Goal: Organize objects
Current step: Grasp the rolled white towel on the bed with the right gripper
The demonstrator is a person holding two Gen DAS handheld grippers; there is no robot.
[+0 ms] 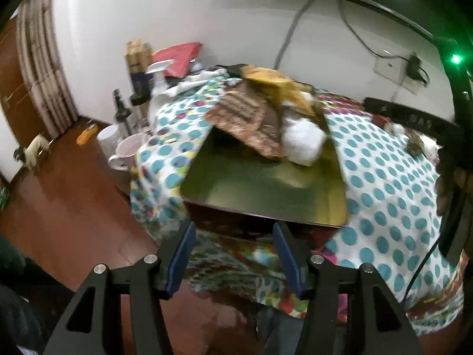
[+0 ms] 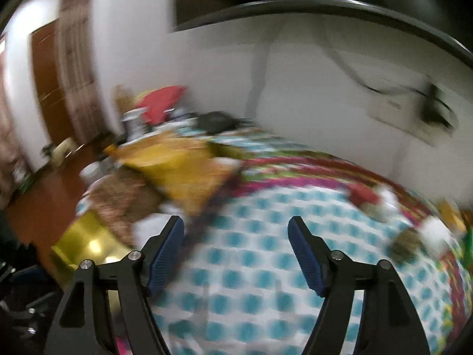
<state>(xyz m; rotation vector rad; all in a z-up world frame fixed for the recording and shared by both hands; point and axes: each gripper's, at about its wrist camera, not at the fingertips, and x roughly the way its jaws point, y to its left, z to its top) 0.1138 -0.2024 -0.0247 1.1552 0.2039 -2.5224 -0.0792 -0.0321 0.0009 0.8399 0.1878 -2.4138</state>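
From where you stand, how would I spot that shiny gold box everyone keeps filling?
Start at the table under the polka-dot cloth. At its near edge, just ahead of the open left claw, sits the gold tin, a shallow rectangular box. Unlike the patterned packets and white wad piled at its far end, it is plain, mirror-shiny metal.

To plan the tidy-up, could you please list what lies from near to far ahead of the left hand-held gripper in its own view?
Left hand-held gripper → gold tray → white wad → yellow packet → wall cable.
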